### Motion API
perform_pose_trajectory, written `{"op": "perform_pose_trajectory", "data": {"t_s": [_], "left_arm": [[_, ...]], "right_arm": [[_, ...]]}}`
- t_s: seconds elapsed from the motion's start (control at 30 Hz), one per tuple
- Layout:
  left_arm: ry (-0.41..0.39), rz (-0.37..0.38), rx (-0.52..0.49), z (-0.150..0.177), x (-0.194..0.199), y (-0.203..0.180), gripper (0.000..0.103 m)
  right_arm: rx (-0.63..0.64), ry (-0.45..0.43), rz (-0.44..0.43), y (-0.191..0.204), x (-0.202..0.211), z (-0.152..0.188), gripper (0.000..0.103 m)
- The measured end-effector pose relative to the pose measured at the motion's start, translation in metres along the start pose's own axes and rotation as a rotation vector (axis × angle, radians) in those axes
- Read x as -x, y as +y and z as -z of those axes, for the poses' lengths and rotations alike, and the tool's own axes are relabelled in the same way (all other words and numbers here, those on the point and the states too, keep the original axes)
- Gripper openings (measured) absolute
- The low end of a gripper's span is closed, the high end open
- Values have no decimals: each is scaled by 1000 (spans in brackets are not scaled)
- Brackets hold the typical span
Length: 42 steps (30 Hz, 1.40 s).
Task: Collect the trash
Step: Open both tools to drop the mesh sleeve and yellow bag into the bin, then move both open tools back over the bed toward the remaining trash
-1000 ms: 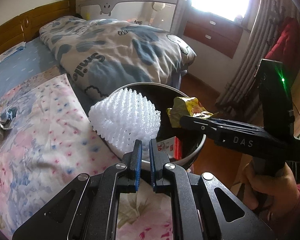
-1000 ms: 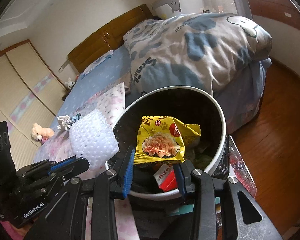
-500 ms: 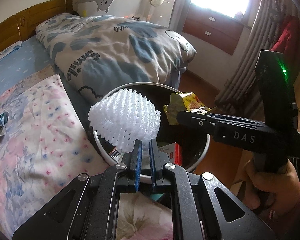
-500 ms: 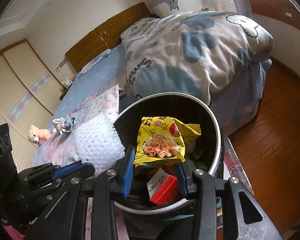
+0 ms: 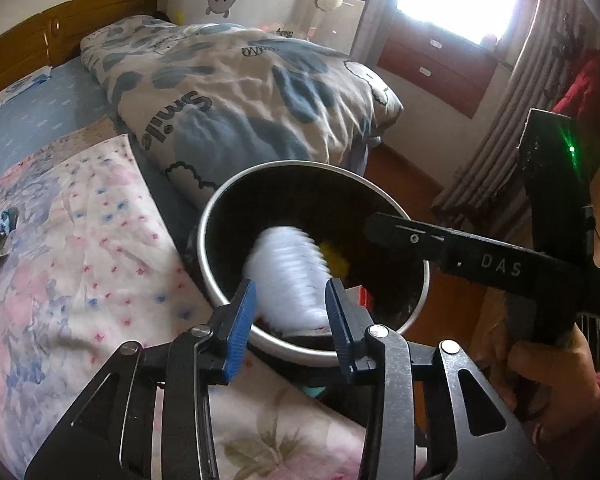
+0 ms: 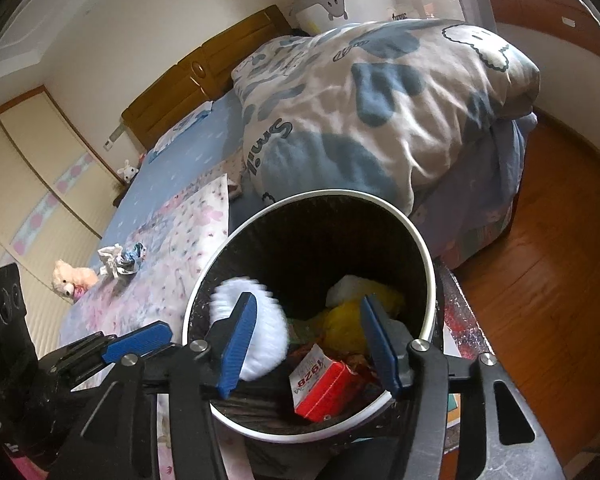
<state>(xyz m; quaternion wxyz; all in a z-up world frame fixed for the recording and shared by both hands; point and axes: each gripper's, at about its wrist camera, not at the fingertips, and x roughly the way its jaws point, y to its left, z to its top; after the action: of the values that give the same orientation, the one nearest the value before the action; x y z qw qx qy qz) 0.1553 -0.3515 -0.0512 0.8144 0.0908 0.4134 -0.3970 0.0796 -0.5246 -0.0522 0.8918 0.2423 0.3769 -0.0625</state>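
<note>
A round bin (image 5: 204, 240) with a white rim and black inside stands against the bed's edge. My left gripper (image 5: 290, 292) hangs over its near rim with its jaws opening. The white foam net (image 5: 288, 276) shows blurred between them, loose and dropping into the bin. My right gripper (image 6: 308, 304) is over the same bin (image 6: 428, 272), jaws opening too. The yellow snack bag (image 6: 348, 324) lies loose inside beside a red box (image 6: 324, 384), and the foam net (image 6: 268, 340) is blurred at the left wall. Crumpled trash (image 6: 122, 260) lies on the floral sheet.
A folded quilt (image 5: 240, 92) printed with blue patches fills the bed behind the bin. A small teddy (image 6: 70, 276) sits at the bed's far side. Wooden floor (image 6: 540, 280) runs to the right, with curtains (image 5: 540, 100) and a drawer unit (image 5: 440, 68) beyond. A person's hand (image 5: 552, 376) holds the right gripper.
Both grippers have opened. The foam net has left the left jaws and the yellow bag the right jaws, and both have dropped into the bin.
</note>
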Motion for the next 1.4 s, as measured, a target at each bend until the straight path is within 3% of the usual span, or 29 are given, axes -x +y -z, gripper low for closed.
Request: {"op": "perform_pose_trajectory", "data": {"t_s": [0.13,0.3,0.5,0.7,0.93,1.4], "left_arm": [[-22,-28,28,11,11,11,49],[-44,-76,91,30,28,37,51],[-64,-144,181,51,49,77,58],[-85,-212,252,75,71,114,65],[-101,-290,340,97,94,158,66],[-108,-376,458,121,121,219,69]], "right_arm": [[-9,-16,-6,5,4,4,59],[7,-53,-28,27,12,12,77],[66,-54,-61,68,8,25,86],[123,-29,-101,104,-5,37,88],[138,2,-131,134,-27,48,89],[188,25,-205,191,-69,59,89]]}}
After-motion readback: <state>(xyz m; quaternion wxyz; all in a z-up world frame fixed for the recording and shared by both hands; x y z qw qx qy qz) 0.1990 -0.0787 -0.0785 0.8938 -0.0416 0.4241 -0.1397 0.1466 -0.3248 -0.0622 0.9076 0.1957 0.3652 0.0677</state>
